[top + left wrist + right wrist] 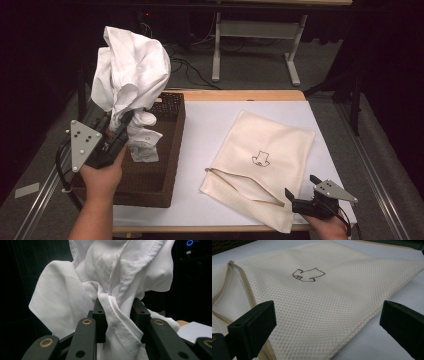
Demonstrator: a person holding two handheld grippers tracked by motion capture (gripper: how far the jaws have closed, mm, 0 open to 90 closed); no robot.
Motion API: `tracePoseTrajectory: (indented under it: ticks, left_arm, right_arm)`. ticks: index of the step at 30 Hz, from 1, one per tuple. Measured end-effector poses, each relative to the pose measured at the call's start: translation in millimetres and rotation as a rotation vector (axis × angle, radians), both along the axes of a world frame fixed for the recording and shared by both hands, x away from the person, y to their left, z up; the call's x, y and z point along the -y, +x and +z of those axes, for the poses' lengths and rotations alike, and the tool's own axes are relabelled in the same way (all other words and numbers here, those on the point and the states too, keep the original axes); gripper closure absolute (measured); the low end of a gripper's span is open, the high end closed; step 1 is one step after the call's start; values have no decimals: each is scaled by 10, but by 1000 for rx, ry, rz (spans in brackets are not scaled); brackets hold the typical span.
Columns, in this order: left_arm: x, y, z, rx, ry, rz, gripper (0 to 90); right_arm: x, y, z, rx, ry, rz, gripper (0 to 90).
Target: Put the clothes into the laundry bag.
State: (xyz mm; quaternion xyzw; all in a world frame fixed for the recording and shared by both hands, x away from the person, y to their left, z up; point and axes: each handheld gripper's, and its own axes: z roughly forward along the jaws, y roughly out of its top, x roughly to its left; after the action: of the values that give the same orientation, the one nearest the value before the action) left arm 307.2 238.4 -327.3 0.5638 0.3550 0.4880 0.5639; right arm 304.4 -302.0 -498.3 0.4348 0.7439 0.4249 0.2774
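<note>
1. Where the high view looks down on the bench (pixel 200 112), the left gripper (pixel 116 131) holds a white garment (pixel 131 75) up over the wicker basket (pixel 172 150), its jaws clamped on a gathered fold; the cloth billows above the gripper and its lower end hangs into the basket. To the right of the basket a cream mesh bag (pixel 260 160) lies flat on the white sheet (pixel 200 130), and the right gripper (pixel 296 200) sits at the bag's near corner.
2. Seen in the left gripper view, the jaws pinch a twisted seam of the garment (pixel 110 277).
3. Seen in the right gripper view, the jaws stand wide apart on either side of the mesh bag (pixel 317 302), above its near edge, with the bag's zip (pixel 247 293) lying open at the left.
</note>
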Motion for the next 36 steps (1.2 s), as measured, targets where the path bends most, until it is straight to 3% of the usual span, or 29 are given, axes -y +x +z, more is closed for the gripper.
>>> tracePoseTrajectory:
  ticks: [16,36]
  left_arm:
    - [375,33,135,28,-15,-62,701]
    - [1216,113,299,60,-15,-224,702]
  right_arm:
    - [4,-11,11,7,2,-2,20]
    - [25,-26,21,11,14,-8,20]
